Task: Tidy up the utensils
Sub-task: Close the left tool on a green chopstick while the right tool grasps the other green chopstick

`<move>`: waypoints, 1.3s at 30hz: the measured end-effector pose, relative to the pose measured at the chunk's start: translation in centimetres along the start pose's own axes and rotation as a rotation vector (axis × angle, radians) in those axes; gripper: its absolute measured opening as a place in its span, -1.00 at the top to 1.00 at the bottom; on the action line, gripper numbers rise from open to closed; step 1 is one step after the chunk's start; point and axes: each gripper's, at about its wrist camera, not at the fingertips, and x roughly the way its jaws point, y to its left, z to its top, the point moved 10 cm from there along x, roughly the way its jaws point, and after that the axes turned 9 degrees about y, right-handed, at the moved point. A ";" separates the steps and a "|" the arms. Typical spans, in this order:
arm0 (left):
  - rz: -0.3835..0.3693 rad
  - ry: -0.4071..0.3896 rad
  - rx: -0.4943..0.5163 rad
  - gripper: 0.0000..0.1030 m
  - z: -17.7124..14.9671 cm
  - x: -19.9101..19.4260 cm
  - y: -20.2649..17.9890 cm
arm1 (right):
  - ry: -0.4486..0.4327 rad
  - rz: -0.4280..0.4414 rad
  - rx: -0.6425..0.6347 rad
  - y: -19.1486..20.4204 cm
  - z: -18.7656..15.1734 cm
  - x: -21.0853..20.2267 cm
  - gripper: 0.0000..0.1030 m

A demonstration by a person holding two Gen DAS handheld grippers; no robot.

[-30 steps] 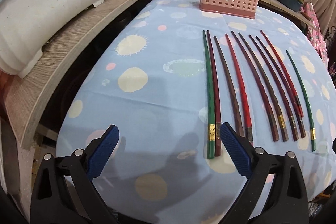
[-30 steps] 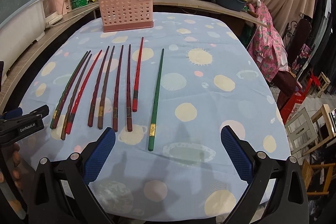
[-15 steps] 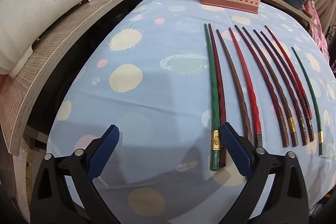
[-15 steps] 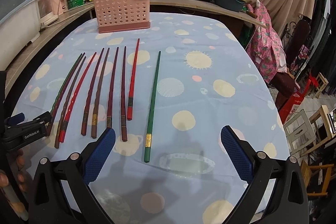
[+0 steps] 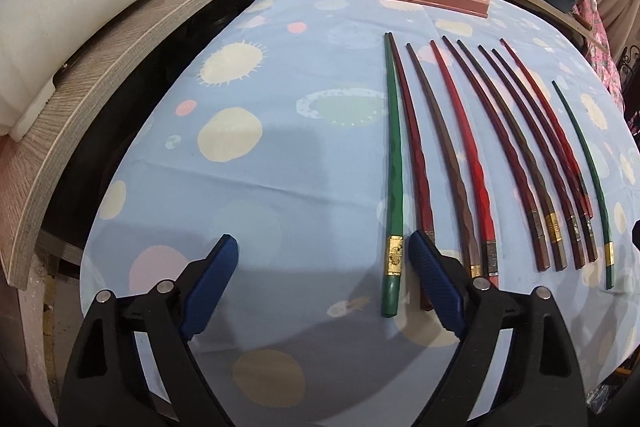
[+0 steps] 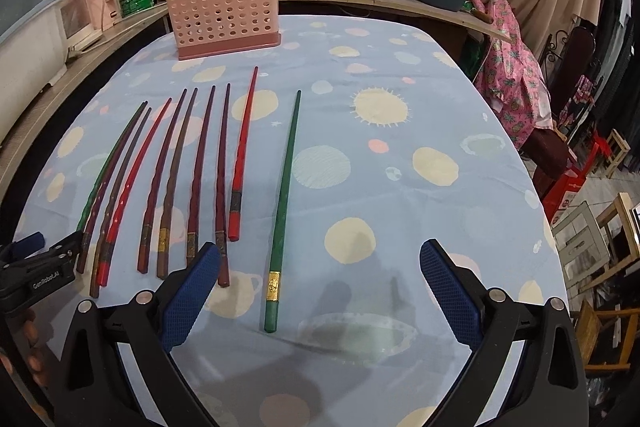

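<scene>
Jaws of both grippers apart, just narrowing, nothing gripped. Right gripper straddles lone green chopstick, pink basket far beyond. Chopstick likely light, stiff, slick; grip thick gold-banded end.

Ten chopsticks, red, brown and two green, lie flat in a rough row on the worktop, tips toward an upright, perforated pink holder standing well beyond them at the far edge.
</scene>
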 end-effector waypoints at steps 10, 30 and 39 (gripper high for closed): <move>-0.036 0.018 -0.006 -0.10 -0.2 -0.5 -0.5 | 0.059 0.047 -0.022 1.1 -1.3 2.4 0.20; -0.097 0.014 -0.011 0.87 -0.8 -2.1 -0.6 | 0.030 0.135 -0.030 1.3 -2.1 1.1 0.87; -0.113 -0.074 -0.043 0.87 1.1 -7.2 0.8 | -0.071 0.175 0.007 0.1 1.3 -4.2 0.87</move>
